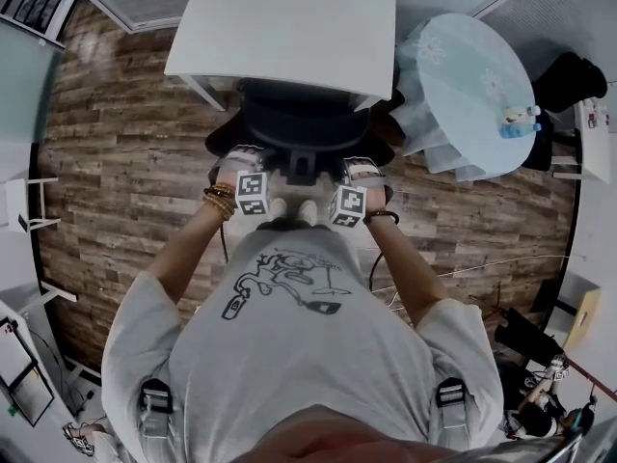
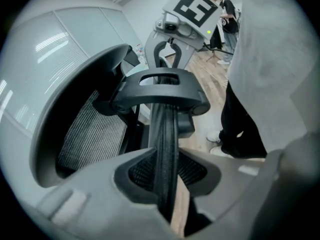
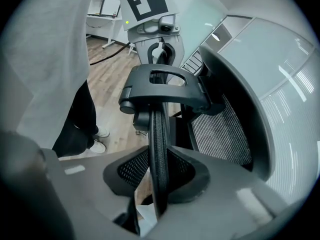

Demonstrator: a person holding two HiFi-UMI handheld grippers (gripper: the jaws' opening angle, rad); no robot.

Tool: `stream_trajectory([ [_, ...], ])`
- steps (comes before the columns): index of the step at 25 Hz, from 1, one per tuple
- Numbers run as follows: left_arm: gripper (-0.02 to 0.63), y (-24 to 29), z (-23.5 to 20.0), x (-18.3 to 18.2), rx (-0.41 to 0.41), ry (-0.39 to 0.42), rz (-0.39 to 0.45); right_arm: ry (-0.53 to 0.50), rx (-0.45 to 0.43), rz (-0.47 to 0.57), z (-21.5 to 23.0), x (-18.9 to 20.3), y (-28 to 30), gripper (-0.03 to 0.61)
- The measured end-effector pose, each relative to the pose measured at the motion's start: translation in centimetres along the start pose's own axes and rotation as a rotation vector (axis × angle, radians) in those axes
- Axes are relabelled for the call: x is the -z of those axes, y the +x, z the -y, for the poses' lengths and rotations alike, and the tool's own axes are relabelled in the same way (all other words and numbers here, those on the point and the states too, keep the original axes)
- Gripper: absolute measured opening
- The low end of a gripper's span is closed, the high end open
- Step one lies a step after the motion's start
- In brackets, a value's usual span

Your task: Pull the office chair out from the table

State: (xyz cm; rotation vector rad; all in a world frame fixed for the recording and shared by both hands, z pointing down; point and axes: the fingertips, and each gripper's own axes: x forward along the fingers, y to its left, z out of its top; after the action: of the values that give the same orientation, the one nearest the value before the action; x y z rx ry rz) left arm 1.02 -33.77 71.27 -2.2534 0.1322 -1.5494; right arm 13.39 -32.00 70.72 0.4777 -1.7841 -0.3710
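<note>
I see a wood-plank floor [image 1: 125, 162] throughout. At far right stands a round bench [image 1: 463, 75] under a pale blue cloth, carrying a small blue-and-white object [image 1: 519, 119] near its right edge. Thin cables [image 1: 453, 273] cross the floor at right. A monitor [image 1: 24, 374] sits near left.

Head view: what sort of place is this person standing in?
Most likely an office or workroom. A black mesh office chair is tucked under a white table, a round table with a pale cloth stands beside it, and the floor is wood-look plank.
</note>
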Motion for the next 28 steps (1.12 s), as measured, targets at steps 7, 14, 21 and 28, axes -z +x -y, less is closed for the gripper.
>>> stream_trajectory([
  [7, 0.109, -1.0, 1.6, 0.7, -0.003, 0.011, 0.012, 0.018, -0.001, -0.013, -1.4, -1.3, -0.6, 0.107],
  [14, 0.110, -1.9, 3.7, 1.4, -0.002, 0.038, 0.027, 0.056, -0.006, -0.025, -3.7, -2.7, -1.5, 0.109],
  [21, 0.110, -2.9, 6.0, 1.9, 0.013, 0.047, 0.024, 0.061, 0.013, -0.020, -6.5, -3.7, -2.3, 0.107],
  [28, 0.106, -2.5, 7.7, 0.6, -0.004, 0.028, 0.015, 0.041, 0.027, -0.019, -7.7, -2.4, -2.9, 0.109],
])
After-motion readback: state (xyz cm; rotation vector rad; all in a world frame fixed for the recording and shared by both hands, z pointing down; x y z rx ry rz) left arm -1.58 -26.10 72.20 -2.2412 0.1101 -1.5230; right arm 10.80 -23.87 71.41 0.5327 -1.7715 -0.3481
